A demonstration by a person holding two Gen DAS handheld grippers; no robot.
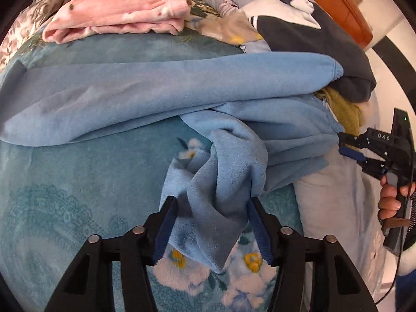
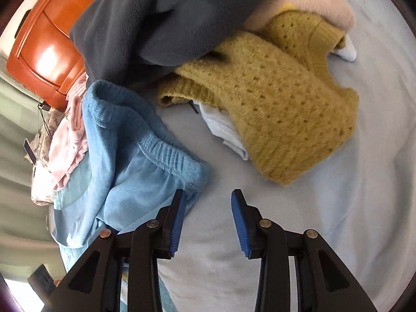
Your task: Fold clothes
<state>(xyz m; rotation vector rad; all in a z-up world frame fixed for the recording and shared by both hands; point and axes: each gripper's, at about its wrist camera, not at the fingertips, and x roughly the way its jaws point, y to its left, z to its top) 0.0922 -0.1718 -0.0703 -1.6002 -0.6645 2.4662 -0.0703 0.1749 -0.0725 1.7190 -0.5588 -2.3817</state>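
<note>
Pink stack [image 1: 117, 10] folded, far left on the teal blanket [image 1: 65, 195]. Blue pants [image 1: 161, 96] lie across the blanket, one leg flat, the other bunched toward the left gripper [image 1: 213, 208]. Its jaws stand wide with the crumpled leg end between them; cloth touches both pads, clamp not evident. Right gripper [image 2: 209, 202] wide, holding nothing, just beside the elastic waistband [image 2: 169, 153]. Beyond it, yellow knit [image 2: 273, 119] and grey fleece [image 2: 156, 26], unfolded. Judgement: fleece pants soft, light, floppy, not slippery; best taken at cuff and waistband.
</note>
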